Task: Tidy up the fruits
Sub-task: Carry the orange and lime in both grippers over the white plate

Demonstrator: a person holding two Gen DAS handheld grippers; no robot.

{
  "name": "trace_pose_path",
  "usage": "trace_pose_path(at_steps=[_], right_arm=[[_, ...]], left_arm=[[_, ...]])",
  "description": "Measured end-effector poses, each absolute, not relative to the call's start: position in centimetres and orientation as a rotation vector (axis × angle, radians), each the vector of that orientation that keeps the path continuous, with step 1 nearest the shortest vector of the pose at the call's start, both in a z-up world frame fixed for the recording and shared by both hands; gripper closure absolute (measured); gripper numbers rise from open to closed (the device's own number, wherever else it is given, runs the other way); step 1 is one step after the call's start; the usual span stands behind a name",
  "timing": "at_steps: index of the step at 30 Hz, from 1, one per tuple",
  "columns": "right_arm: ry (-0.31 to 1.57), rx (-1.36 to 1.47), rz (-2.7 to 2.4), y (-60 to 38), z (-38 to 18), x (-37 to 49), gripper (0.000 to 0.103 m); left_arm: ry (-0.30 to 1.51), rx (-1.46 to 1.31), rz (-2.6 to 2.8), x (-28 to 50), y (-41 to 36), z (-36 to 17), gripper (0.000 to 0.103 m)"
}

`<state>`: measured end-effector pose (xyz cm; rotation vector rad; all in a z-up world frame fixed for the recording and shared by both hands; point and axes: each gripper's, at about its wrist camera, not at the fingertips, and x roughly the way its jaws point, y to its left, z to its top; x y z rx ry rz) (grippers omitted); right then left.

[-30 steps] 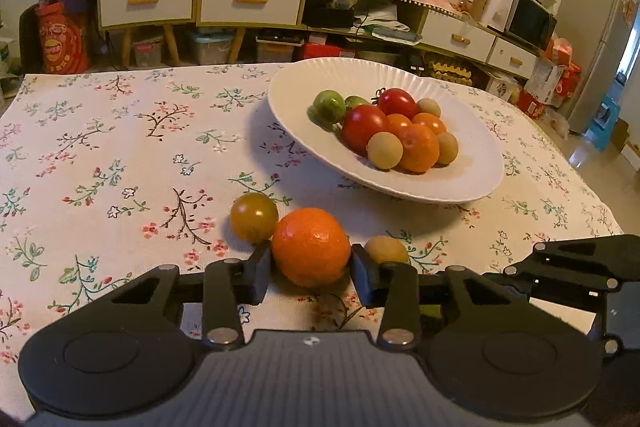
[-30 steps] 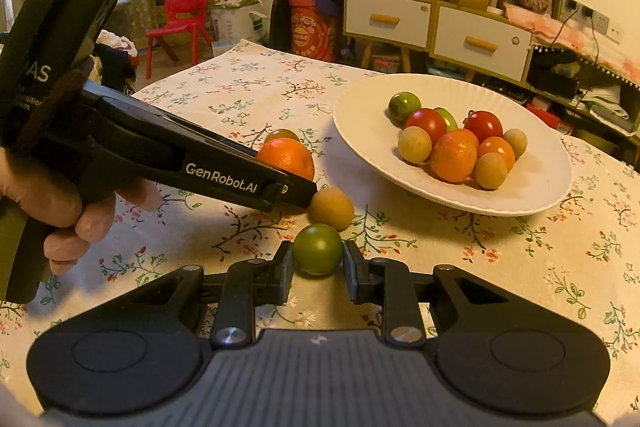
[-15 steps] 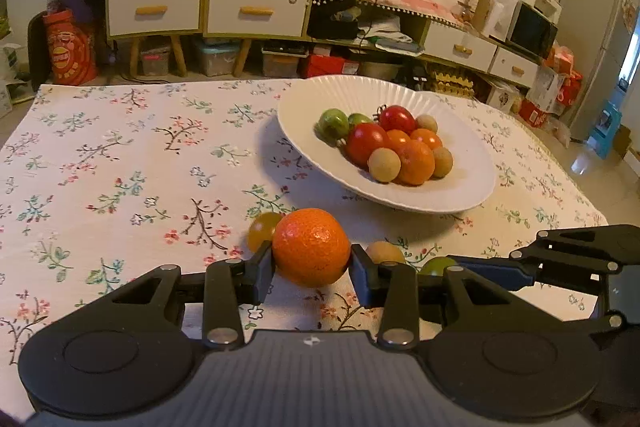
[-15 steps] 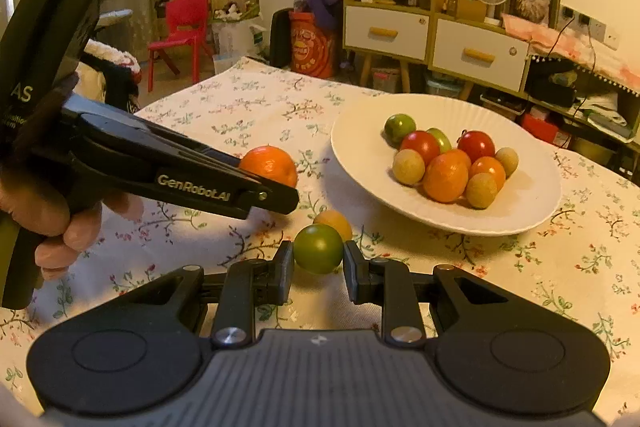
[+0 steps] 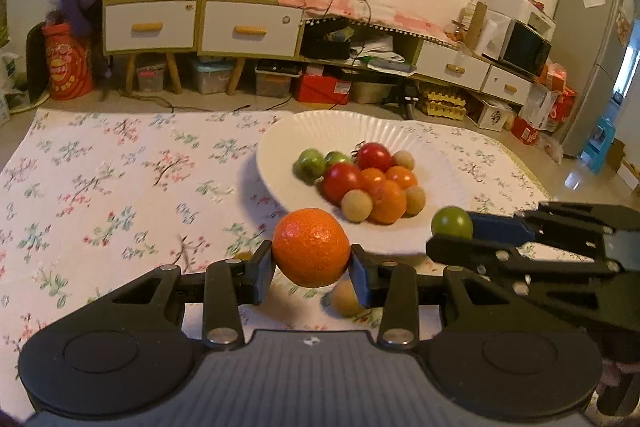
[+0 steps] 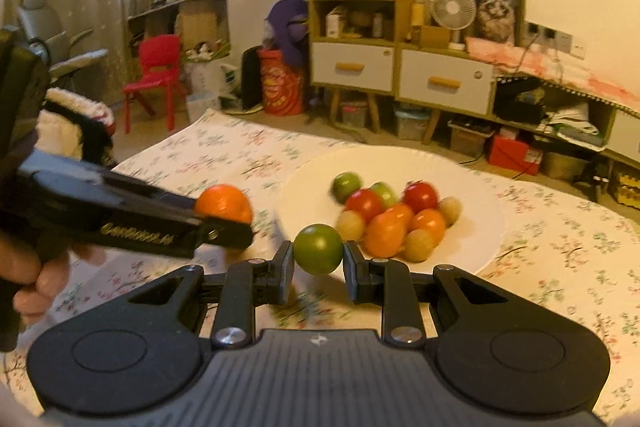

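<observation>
On the white plate (image 5: 448, 163) at twelve o'clock most fruit sits piled; my left gripper (image 5: 311, 263) clamps an orange (image 5: 311, 247), my right gripper (image 6: 318, 259) a green fruit (image 6: 318, 249), one tan fruit (image 5: 344, 301) left.

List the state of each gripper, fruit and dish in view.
Left gripper: shut on orange, lifted.
Orange: held off the table.
Right gripper: shut on green fruit.
Green fruit: held off the table.
Plate: on the table, holds a pile of fruit.
Tan fruit: lying on the table.
</observation>
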<state>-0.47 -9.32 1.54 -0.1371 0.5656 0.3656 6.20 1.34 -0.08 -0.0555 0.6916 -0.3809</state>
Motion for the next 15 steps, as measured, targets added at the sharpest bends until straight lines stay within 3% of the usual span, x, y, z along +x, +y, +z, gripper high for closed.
trace_pose_path(at_steps=[15], right_arm=[[0.597, -0.160, 0.219, -13.3, 0.8, 3.9, 0.079]], left_arm=[[0.710, 0.052, -0.388, 10.7, -1.4, -0.5, 0.064]])
